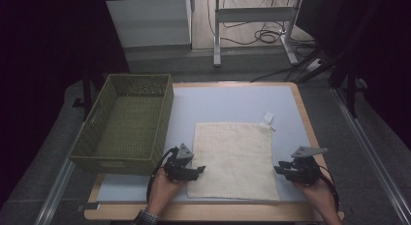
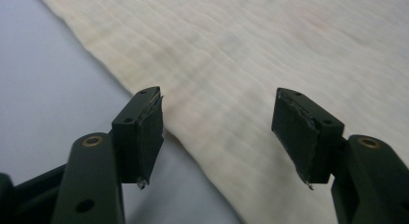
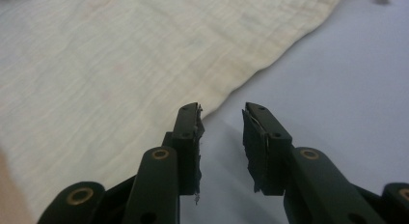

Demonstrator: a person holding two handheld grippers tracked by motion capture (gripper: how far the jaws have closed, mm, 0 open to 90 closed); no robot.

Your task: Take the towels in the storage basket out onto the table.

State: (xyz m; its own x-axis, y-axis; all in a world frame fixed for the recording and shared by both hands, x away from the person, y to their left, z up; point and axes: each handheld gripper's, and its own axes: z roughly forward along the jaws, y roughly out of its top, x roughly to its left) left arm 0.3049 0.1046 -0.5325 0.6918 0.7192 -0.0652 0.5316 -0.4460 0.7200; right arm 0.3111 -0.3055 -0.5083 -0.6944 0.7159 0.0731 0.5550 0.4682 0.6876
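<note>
A cream cloth (image 1: 232, 159) lies flat and spread on the pale blue mat (image 1: 232, 101). My left gripper (image 1: 201, 169) sits at the cloth's left edge near the front, pointing right. In the left gripper view it (image 2: 219, 108) is open wide, with the cloth (image 2: 241, 55) edge lying below the gap and nothing pinched. My right gripper (image 1: 277, 168) is beside the cloth's right edge, pointing left. In the right gripper view it (image 3: 222, 118) is open by a narrow gap over bare mat, just off the cloth (image 3: 120, 55) edge.
A green woven basket (image 1: 165, 123) stands on the left of the table, close to my left gripper. A small white tag (image 1: 266, 119) lies at the cloth's far right corner. The table's wooden rim (image 1: 310, 133) runs along the right.
</note>
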